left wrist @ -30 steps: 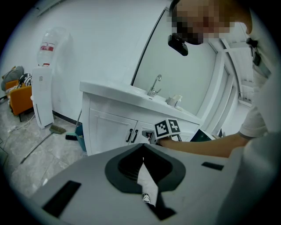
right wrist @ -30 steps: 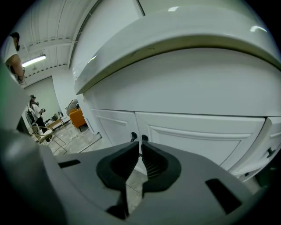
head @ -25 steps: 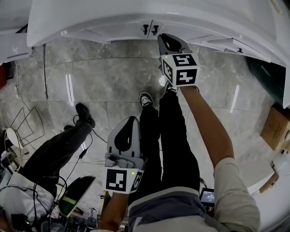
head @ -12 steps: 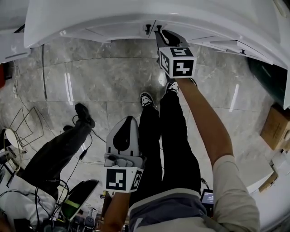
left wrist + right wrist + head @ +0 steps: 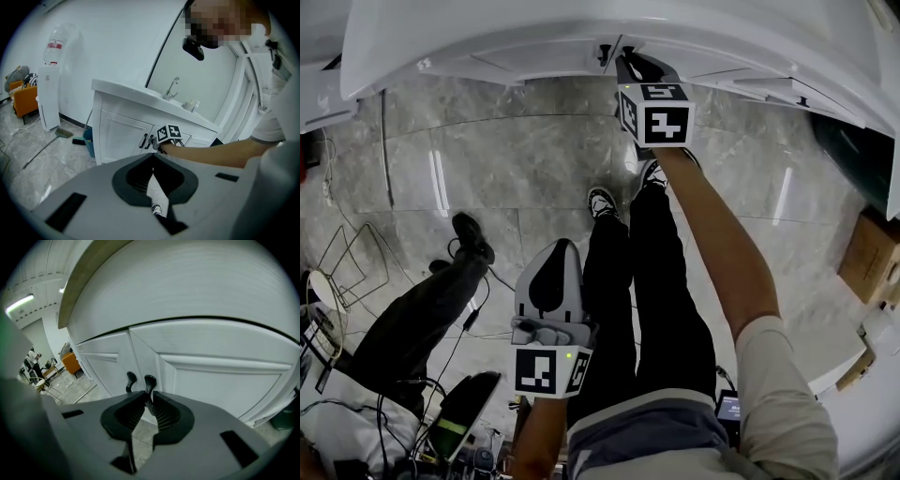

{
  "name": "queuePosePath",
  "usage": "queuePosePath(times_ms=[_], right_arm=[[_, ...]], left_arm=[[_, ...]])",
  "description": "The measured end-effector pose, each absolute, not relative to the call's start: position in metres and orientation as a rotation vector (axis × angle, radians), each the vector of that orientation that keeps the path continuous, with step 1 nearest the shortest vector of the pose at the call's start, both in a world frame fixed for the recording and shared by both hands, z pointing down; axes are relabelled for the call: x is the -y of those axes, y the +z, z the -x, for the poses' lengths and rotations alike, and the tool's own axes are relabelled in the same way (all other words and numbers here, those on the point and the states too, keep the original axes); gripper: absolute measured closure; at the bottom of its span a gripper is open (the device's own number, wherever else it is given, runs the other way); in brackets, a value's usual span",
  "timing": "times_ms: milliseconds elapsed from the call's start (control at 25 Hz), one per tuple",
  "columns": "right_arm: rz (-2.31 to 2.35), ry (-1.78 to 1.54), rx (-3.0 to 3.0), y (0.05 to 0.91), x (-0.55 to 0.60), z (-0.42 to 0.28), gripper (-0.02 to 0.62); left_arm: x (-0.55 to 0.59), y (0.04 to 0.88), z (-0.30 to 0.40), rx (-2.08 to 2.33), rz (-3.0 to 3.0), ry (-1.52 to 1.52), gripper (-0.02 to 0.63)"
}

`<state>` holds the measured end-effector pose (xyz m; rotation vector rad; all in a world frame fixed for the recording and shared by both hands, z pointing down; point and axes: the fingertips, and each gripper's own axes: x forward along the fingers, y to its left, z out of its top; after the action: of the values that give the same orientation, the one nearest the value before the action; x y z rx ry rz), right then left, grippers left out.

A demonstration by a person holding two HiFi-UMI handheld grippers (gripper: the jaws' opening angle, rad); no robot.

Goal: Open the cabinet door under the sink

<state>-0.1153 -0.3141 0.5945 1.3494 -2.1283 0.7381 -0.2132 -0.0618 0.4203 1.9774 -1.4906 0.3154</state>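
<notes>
**Black handle (image 5: 150, 380) pinched in my right gripper (image 5: 149, 394)**

My right gripper view shows it plainly. The jaws are clenched on the stem of the right-hand handle, and its knob stands just above the fingertips. The left-hand handle (image 5: 130, 379) is just beside it, untouched. Both handles sit at the meeting edges of two white doors, and the cabinet door (image 5: 220, 380) is not yet open.

The head view hides that grip. From above I see only the marker cube (image 5: 656, 117) under the front edge of the countertop (image 5: 581, 23).

My left gripper view gives the wide picture: the sink cabinet (image 5: 117, 136), the faucet (image 5: 172, 87) on top, and my right arm stretched to the doors' centre seam. My left gripper (image 5: 153, 159) has its jaws pressed together with nothing between them. It hangs over the marble floor (image 5: 487, 169), well apart from the cabinet.

A second ago my right gripper was short of the handles; it has since gone forward to them. The left hangs about where it was.
</notes>
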Motion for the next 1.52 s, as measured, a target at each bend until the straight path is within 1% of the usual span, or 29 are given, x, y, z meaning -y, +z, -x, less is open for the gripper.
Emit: queuePosePath(times_ms=[480, 840, 1520], right_arm=[[-1.383, 0.631, 2.09, 0.593, 0.312, 0.117, 0.543], [-1.399, 0.624, 2.088, 0.593, 0.312, 0.115, 0.545], [-1.379, 0.616, 2.108, 0.592, 0.3, 0.115, 0.548]], left_arm=[[0.056, 0.425, 0.221, 1.486, -1.986, 0.332, 0.604], [0.049, 0.423, 0.206, 1.457, -2.012, 0.332, 0.604], [0.047, 0.421, 0.201, 1.461, -2.015, 0.331, 0.604]])
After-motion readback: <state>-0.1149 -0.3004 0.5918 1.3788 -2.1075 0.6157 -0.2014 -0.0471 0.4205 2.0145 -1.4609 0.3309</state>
